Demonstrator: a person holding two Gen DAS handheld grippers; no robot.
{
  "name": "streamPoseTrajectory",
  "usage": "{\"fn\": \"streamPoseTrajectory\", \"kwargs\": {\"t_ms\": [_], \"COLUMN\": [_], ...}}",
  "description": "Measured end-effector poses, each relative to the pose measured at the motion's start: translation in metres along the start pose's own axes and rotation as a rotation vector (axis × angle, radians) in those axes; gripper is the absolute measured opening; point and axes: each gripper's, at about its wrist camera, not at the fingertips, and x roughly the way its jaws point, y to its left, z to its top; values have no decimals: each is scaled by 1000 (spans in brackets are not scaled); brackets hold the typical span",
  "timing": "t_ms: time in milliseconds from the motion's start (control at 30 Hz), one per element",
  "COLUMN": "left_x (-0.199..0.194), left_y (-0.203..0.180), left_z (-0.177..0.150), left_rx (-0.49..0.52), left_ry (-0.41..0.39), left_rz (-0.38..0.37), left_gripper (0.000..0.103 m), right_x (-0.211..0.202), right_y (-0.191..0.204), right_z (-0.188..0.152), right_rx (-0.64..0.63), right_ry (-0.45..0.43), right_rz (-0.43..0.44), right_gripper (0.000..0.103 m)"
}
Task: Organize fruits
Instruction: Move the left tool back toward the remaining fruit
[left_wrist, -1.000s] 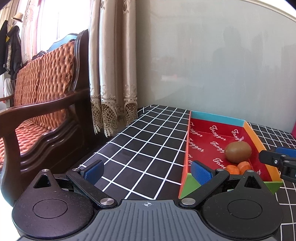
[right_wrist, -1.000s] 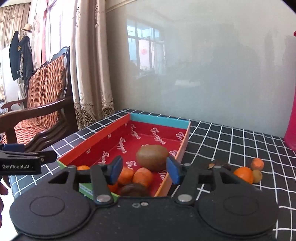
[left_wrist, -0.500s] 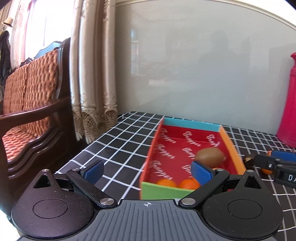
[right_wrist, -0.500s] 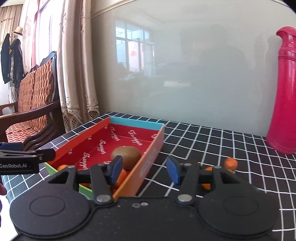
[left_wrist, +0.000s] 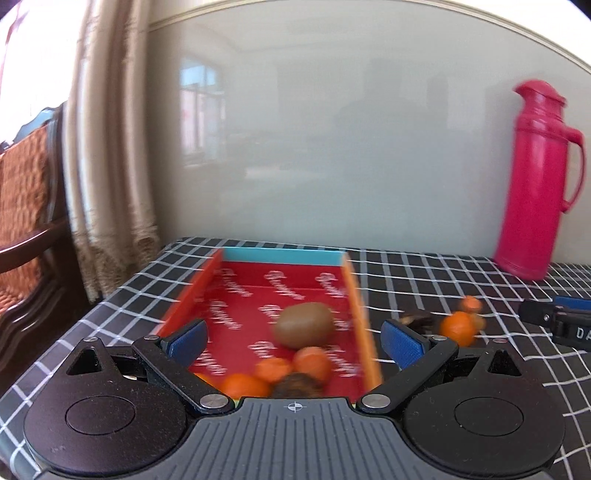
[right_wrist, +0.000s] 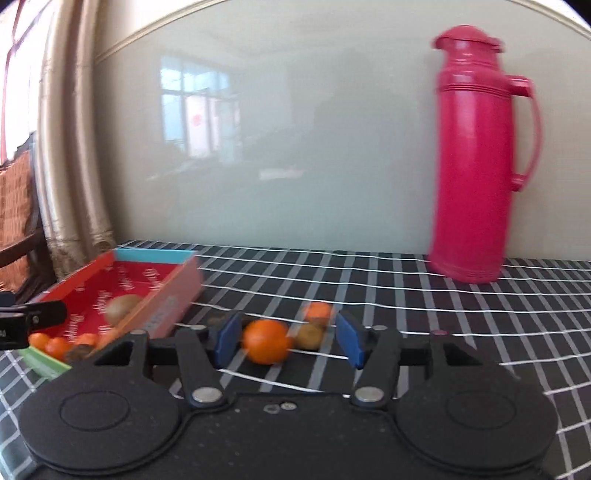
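Now right gripper (right_wrist: 287, 340) widening, framing orange (right_wrist: 266, 341), tray (right_wrist: 173, 291) leftward

Motion blur smears both views; we cannot identify the dark lump (left_wrist: 297, 384) half hidden behind the left gripper's body, nor the small brownish fruit (right_wrist: 309, 335) behind the orange (right_wrist: 266, 341)

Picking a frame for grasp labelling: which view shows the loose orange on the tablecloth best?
Right wrist view: the loose orange sits large and central, framed between the right gripper fingers. In the left wrist view it is smaller, off to the right, past the tray.
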Motion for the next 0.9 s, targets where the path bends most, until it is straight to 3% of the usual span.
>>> {"fn": "streamPoseTrajectory", "kwargs": {"t_ms": [333,467,533,600,900], "left_x": [13,23,29,35,55], "left_y": [-79,-100,-109,-117,-142], "left_z": [1,-1,-2,-3,-11], "left_rx": [109,134,139,146,145], "left_ry": [-6,14,27,39,87], "left_rz": [-118,-139,-147,-153,-189], "left_gripper": [99,99,99,99,99], "right_x": [-3,-8,-11,-14,-25], "right_y": [-66,-84,-91,-100,-139], "right_z": [-17,-17,-18,-19,-24], "right_rx": [86,103,107,117,168], "right_ry": [24,8,-3,-3,4], "right_rz": [-115,-157,-174,-199,-249], "right_gripper": [60,79,81,89,91]}}
